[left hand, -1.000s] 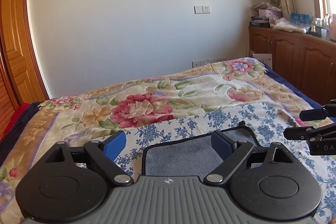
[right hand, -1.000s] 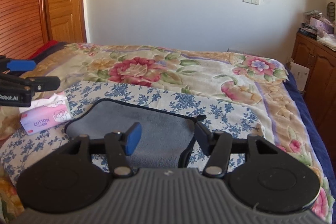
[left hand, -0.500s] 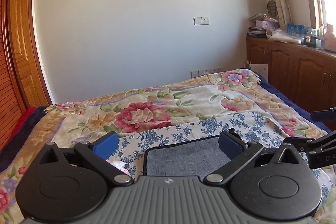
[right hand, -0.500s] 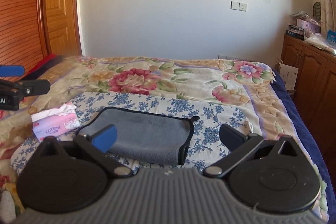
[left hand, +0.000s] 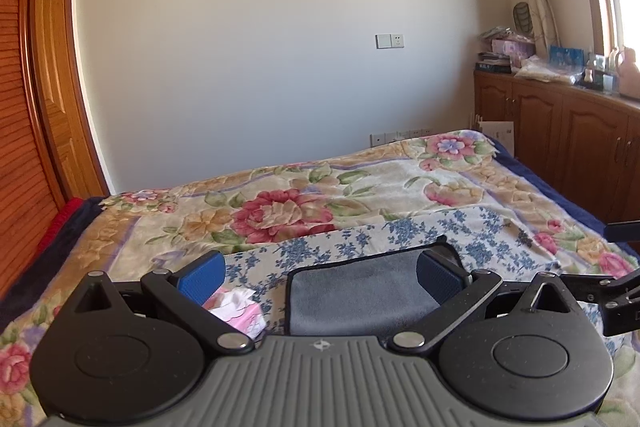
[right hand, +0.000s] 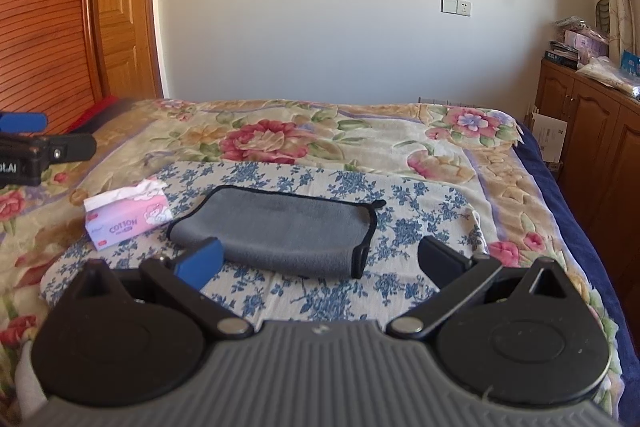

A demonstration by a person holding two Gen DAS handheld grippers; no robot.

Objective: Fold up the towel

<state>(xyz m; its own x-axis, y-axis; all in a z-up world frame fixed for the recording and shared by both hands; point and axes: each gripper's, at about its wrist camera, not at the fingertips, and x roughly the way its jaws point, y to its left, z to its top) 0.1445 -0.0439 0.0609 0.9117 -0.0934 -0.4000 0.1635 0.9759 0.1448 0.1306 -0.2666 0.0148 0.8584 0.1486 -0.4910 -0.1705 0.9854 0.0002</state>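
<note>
— Starting at the left. Noticing any change?

— Seeing the left gripper (left hand: 320, 277) lifting and drawing back from the towel (left hand: 360, 291) compared with a second ago. Keeping its jaws spread wide, gripping nothing. Also now uncovering the tissue pack (left hand: 236, 311) low at the left.

— And moving rightward?

— Finding the towel lying folded as a flat grey rectangle on the blue-flowered cloth (right hand: 400, 195) spread over the bed (right hand: 560, 207), near the tissue pack but apparently not touching it. Then reaching the right gripper (right hand: 320, 261): a second ago holding its jaws narrowed above the near edge, now holding them spread wide and hanging back, clear of the fabric.

— Meaning what for the task?

— Probably meaning release. Judging this fold as done, with both tools letting go and retreating. Not spotting any corner sticking out badly.

— Describing the stuff itself?

— Looking at soft, short-pile grey fabric, edged in black binding, with a small black loop at the far right corner. Seeing doubled layers at the right end and a rounded near fold. Expecting limp, slightly clingy handling. Noting a thin, creased printed cloth beneath, a plush flowered blanket (right hand: 280, 139) under that, a soft pink pack with white tissue poking out, and ribbed blue pads (right hand: 200, 263) on hard black linkages.
</note>
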